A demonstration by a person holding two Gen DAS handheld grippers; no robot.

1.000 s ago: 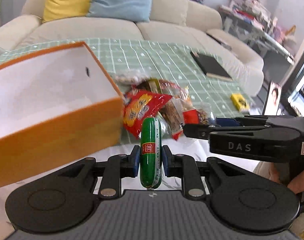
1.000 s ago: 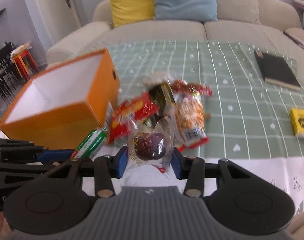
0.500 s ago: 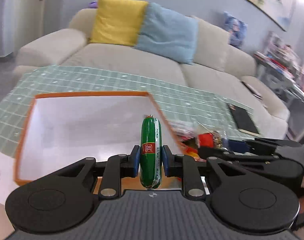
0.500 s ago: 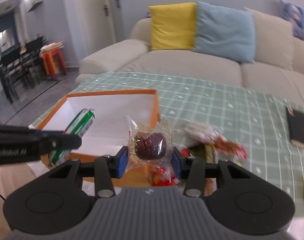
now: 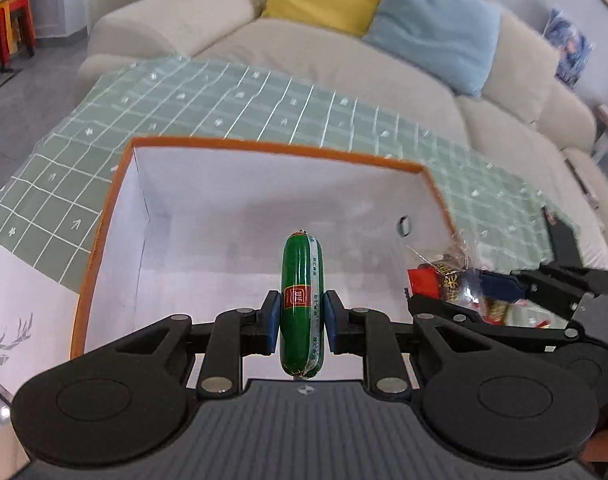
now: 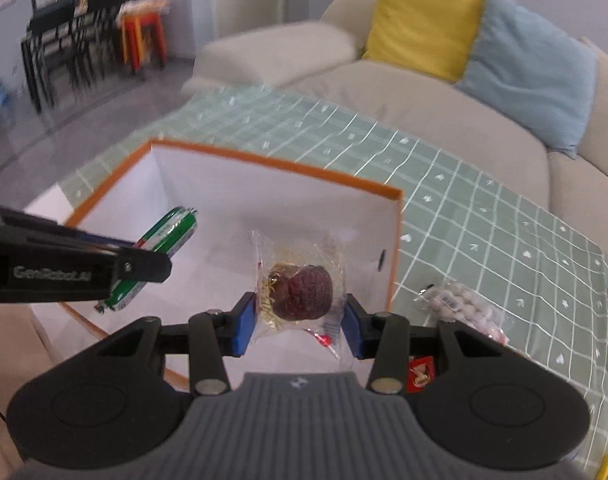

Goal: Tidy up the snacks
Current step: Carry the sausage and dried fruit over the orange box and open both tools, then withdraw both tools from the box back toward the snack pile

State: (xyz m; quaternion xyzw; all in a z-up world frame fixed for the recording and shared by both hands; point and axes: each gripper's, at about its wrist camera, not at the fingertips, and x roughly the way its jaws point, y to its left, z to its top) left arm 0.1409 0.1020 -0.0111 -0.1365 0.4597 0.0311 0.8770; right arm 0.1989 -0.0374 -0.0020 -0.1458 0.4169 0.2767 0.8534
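1. The left gripper has its jaws clenched on a green sausage, its long axis pointing forward over the open orange box.
2. The right gripper grips a wrapped sweet above the same box, nearer its right wall.

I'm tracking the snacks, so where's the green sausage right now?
The green sausage is clamped upright in the left gripper, held over the open orange box, left of the right gripper.

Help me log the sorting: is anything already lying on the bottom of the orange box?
No: in the left wrist view the orange box shows only bare white floor beneath the held green sausage.
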